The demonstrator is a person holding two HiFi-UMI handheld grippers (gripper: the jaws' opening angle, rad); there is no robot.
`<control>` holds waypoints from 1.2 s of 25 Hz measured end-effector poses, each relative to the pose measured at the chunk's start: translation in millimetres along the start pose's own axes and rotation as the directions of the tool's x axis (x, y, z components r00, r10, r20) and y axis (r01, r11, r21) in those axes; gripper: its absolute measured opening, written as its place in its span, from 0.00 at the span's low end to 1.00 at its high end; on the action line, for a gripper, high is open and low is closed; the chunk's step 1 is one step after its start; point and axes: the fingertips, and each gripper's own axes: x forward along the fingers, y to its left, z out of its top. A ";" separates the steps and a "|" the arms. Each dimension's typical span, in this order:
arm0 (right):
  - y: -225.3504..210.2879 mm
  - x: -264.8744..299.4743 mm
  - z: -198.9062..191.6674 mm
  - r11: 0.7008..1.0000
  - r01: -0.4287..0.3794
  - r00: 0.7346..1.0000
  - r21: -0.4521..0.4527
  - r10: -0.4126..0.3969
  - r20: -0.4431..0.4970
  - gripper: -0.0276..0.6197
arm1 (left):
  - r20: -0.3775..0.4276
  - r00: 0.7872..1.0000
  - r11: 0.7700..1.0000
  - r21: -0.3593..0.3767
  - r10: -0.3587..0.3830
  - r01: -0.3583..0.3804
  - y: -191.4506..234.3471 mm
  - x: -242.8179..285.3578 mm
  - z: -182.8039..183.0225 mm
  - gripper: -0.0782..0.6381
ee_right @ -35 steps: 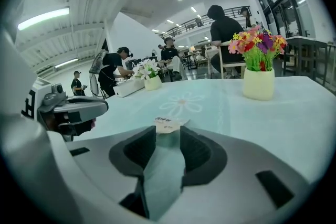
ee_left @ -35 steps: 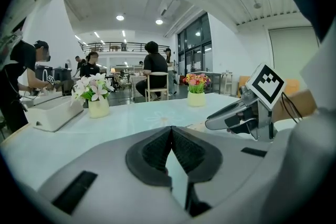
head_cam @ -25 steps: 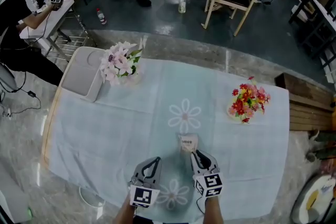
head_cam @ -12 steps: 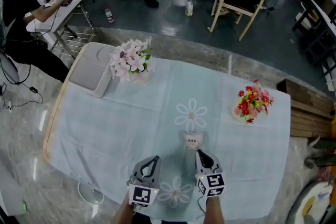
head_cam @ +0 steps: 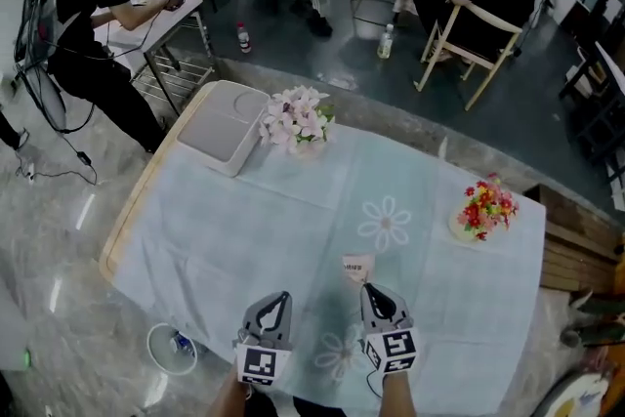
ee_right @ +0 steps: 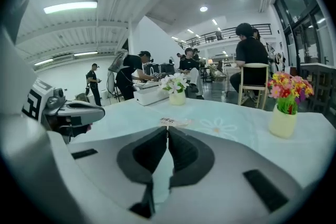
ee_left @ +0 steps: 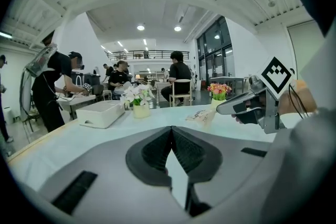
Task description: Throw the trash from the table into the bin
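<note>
trash wrapper [head_cam: 357, 267], small and pale, was just on the wearer's side of the daisy print [head_cam: 384, 223] at the middle of the worktop [head_cam: 244, 229]. its near edge was pinched at the tips of the right hand-held gripper [ee_right: 167, 129], whose jaws were clenched on it. in the left gripper view the wrapper showed tilted at that gripper's tip; whether it was quite clear of the cloth could not be told. the left hand-held gripper [ee_left: 171, 128] was clenched with nothing between its jaws. it hung left of the daisy print and nearer the wearer, alongside the right one and apart from it.

a pale rectangular tray [head_cam: 223, 125] lay well beyond and left of the daisy print, at the worktop's far left corner. its top showed only a plain pale surface. just beside the tray, on the side toward the daisy print, stood a small vase [ee_right: 177, 97] holding pink and white flowers [head_cam: 298, 117]. right of the daisy print, near the worktop's right edge, a pale pot [ee_right: 283, 122] held red and yellow flowers [head_cam: 485, 208].

on the floor, left of the daisy print and off the worktop's near left edge, stood a small round white bin [head_cam: 149, 350]. a small blue thing [head_cam: 180, 343] lay inside it.
</note>
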 end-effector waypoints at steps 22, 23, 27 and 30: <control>351.5 19.0 23.9 0.878 -0.430 0.899 -0.211 0.438 -0.011 0.07 | -0.007 0.873 0.865 -0.130 0.487 -0.484 181.0 -304.2 -73.2 0.12; 371.7 17.2 22.0 0.866 -0.450 0.889 -0.220 0.458 -0.016 0.07 | -0.008 0.863 0.855 -0.126 0.506 -0.502 188.1 -322.1 -78.3 0.12; 451.5 7.3 14.7 0.815 -0.520 0.847 -0.256 0.531 -0.031 0.07 | -0.003 0.821 0.814 -0.131 0.571 -0.566 213.3 -392.9 -97.9 0.12; 508.1 -1.1 6.0 0.780 -0.561 0.818 -0.275 0.574 -0.041 0.07 | -0.015 0.786 0.773 -0.169 0.618 -0.611 229.9 -444.7 -120.5 0.12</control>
